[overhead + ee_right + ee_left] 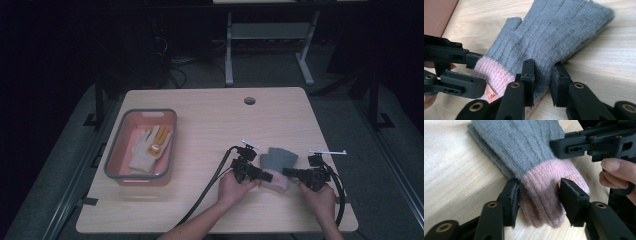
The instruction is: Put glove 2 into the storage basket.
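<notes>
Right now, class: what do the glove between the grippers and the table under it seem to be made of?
Glove: soft knitted yarn, probably wool or acrylic; ribbed stitches and fuzzy surface, grey with a pink cuff. Table: pale wood or wood-look laminate, matt; fine grain lines show.

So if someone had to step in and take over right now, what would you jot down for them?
Left claw: clamped on the pink cuff of the grey glove.
Right claw: pinching the same glove's side edge, just above the cuff.
Glove lies flat on the table, near the front edge, between both hands.
Pink bin at the table's left already holds a cream and yellow glove.
Done: both grips taken.
Left, probably: lift the grey glove and carry it to the bin.
</notes>
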{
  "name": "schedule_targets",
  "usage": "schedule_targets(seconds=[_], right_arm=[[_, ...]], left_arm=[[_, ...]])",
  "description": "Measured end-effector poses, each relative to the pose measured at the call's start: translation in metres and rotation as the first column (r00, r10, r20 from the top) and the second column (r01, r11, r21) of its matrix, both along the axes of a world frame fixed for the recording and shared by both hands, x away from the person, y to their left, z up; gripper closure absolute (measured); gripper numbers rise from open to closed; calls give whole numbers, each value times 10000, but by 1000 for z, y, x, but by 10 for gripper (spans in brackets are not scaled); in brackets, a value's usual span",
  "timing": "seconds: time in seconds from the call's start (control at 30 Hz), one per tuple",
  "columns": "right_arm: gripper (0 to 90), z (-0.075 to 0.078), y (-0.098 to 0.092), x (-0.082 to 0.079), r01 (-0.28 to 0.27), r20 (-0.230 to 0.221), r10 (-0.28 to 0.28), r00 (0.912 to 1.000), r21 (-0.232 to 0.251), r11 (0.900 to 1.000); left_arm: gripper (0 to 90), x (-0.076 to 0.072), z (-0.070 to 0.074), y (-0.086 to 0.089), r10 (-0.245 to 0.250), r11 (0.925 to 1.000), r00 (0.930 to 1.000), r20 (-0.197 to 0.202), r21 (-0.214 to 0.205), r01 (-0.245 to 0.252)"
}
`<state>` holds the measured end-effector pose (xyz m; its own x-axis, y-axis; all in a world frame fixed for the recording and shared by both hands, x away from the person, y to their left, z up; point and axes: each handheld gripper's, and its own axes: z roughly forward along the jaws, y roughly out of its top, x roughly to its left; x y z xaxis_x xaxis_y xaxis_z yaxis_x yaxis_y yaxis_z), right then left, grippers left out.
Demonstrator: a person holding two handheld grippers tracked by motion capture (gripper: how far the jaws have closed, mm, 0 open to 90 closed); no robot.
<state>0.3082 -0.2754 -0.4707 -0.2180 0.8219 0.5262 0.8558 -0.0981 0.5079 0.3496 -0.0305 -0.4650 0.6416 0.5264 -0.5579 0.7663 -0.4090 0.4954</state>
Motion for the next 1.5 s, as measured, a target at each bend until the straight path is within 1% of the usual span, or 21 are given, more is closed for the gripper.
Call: schedule_targets(seconds=[0.1, 0.2, 0.23, 0.27, 0.3, 0.33, 0.57, 0.6, 0.73, 0.8, 0.9, 1.0, 1.1, 1.27, 1.3, 1.43, 1.47, 1.5], right_arm=[[775, 1, 2, 0, -3, -14, 3, 10000, -3, 10000], [784, 2, 2, 0, -1, -22, 1, 10000, 20, 10000], [786, 3, 2, 0, -12, -24, 12, 10000, 46, 10000], [788, 3, 1, 0, -18, -25, 18, 10000, 88, 10000], [788, 3, 1, 0, -20, -53, 21, 10000, 143, 9999], [788, 3, 0, 0, -34, -63, 35, 10000, 204, 9998], [790, 7, 2, 1, -96, -23, 96, 10000, 62, 9999], [790, 8, 3, 1, -97, -13, 97, 10000, 74, 9999], [790, 11, 4, 1, -135, 51, 134, 9999, 81, 9999], [789, 12, 5, 1, -125, 68, 124, 9999, 201, 9997], [790, 15, 8, 3, -169, 79, 168, 9998, 165, 9997], [790, 17, 12, 4, -260, 101, 258, 9996, 114, 9996], [790, 20, 14, 6, -306, 160, 303, 9994, 182, 9994], [790, 27, 20, 8, -382, 264, 374, 9990, 297, 9988], [790, 29, 21, 8, -396, 318, 387, 9987, 286, 9988], [790, 33, 26, 11, -463, 353, 449, 9984, 389, 9982], [790, 34, 28, 12, -493, 400, 476, 9981, 431, 9978], [790, 36, 29, 12, -521, 401, 502, 9979, 469, 9975]], left_arm=[[567, -1, 2, 0, 20, 10000, 9999, 102, -74, -19], [592, 0, 2, 2, 76, 9997, 10000, 21, -211, -75], [602, 0, 1, 2, 81, 9995, 10000, -26, -310, -82], [610, 1, 1, 3, 119, 9995, 9999, -51, -298, -121], [613, 1, 1, 3, 139, 9992, 9999, -71, -376, -142], [612, 1, 1, 3, 131, 9991, 9999, -91, -400, -135], [613, 2, 2, 5, -5, 9994, 10000, 26, -334, 6], [614, 1, 3, 5, 63, 9993, 10000, 23, -371, -62], [615, 2, 5, 7, 62, 9993, 9999, 104, -369, -58], [617, 3, 6, 9, 2, 9993, 9999, 138, -371, 3], [617, 3, 8, 12, 71, 9994, 9997, 221, -335, -64], [619, 4, 9, 16, 99, 9993, 9996, 248, -350, -90], [620, 4, 11, 20, 169, 9991, 9996, 234, -392, -160], [619, 5, 18, 27, 260, 9985, 9990, 361, -499, -242], [619, 5, 19, 29, 199, 9987, 9990, 404, -481, -180], [619, 6, 25, 37, 227, 9984, 9982, 550, -521, -198], [619, 6, 26, 38, 267, 9980, 9982, 541, -588, -235], [619, 6, 28, 41, 256, 9983, 9981, 569, -538, -225]])
